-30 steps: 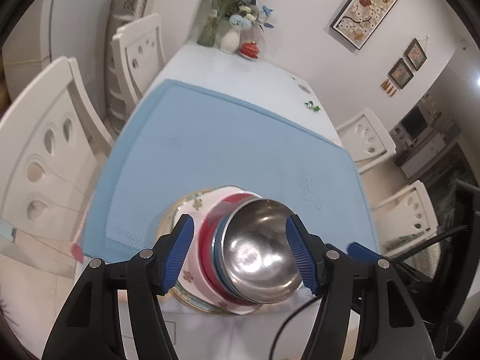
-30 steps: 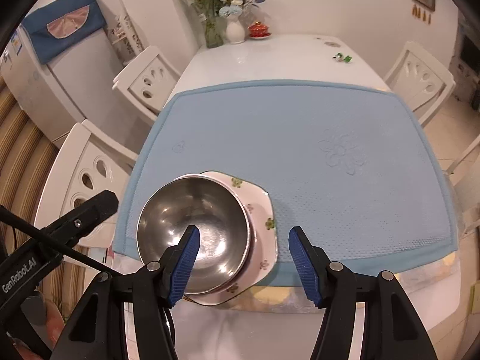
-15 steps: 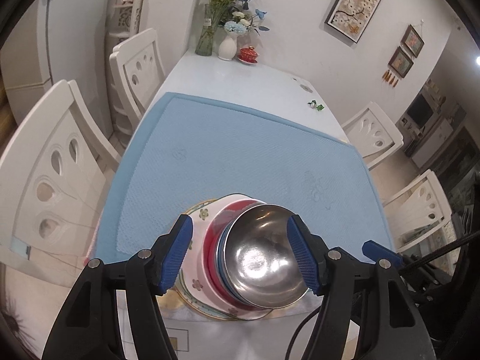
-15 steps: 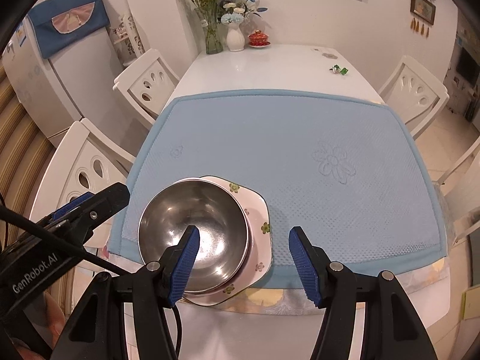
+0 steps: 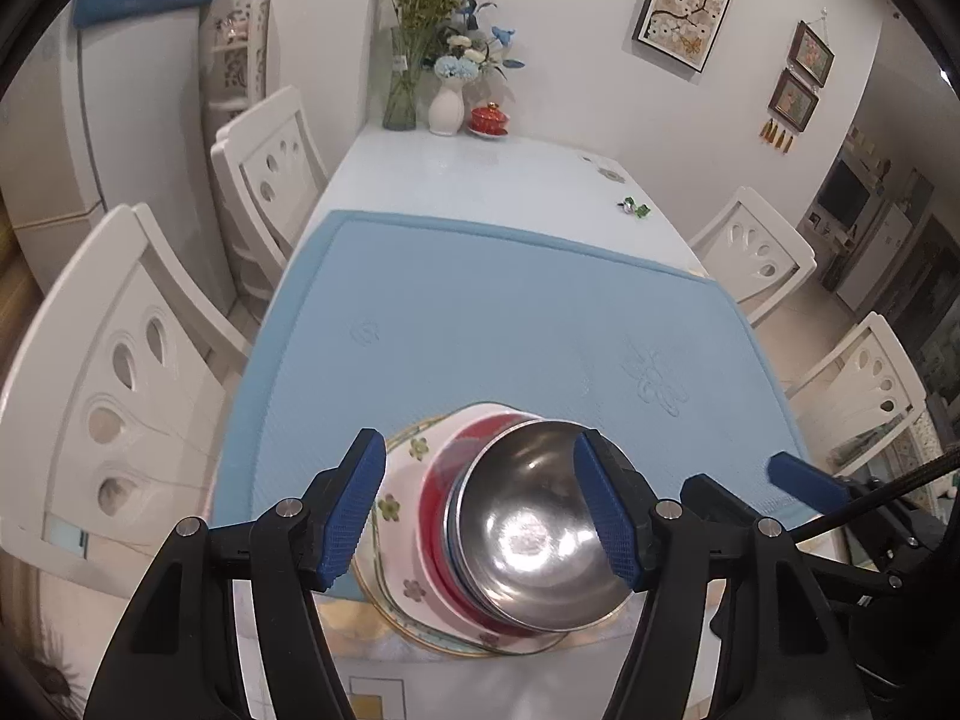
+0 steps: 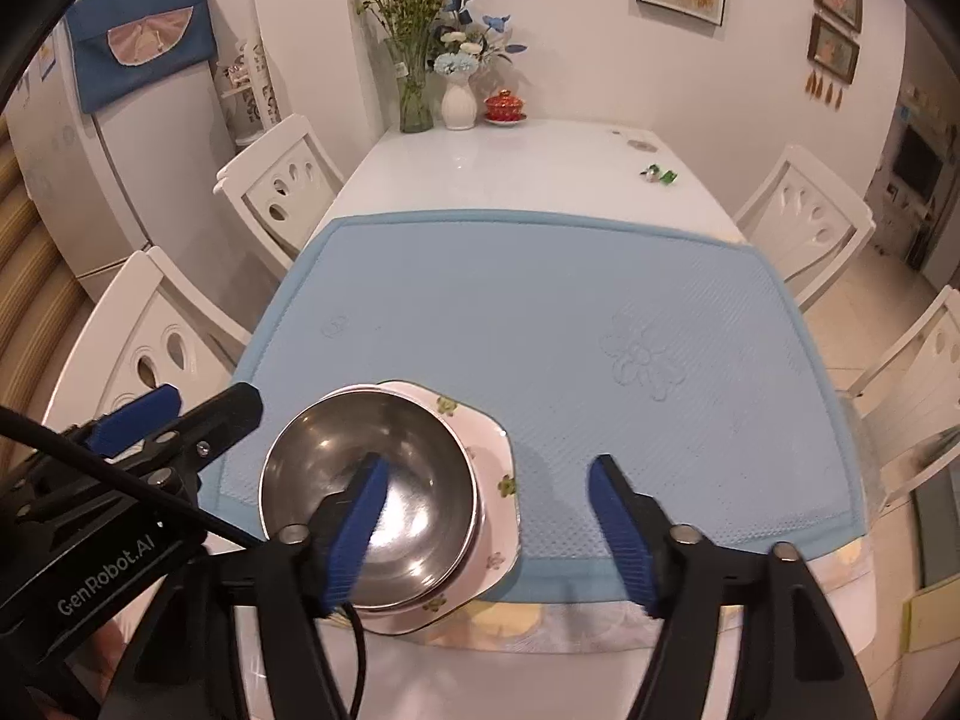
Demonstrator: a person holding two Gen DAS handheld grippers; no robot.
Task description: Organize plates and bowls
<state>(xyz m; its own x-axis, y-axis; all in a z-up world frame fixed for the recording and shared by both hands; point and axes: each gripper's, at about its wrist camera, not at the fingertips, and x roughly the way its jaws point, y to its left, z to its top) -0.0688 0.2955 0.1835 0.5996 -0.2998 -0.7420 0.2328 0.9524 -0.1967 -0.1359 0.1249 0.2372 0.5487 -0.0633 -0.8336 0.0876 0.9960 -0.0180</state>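
A steel bowl sits on top of a stack at the near edge of the blue mat. Under it are a blue-rimmed bowl, a red bowl and a white floral plate. The stack also shows in the right wrist view: steel bowl, floral plate. My left gripper is open and empty above the stack. My right gripper is open and empty above the stack's right side.
White chairs stand on both sides of the white table. Vases of flowers, a red lidded cup and a small green item sit at the far end. A fridge stands left.
Both grippers have pulled back and up from the stack. The stack has not moved. Both stay open.
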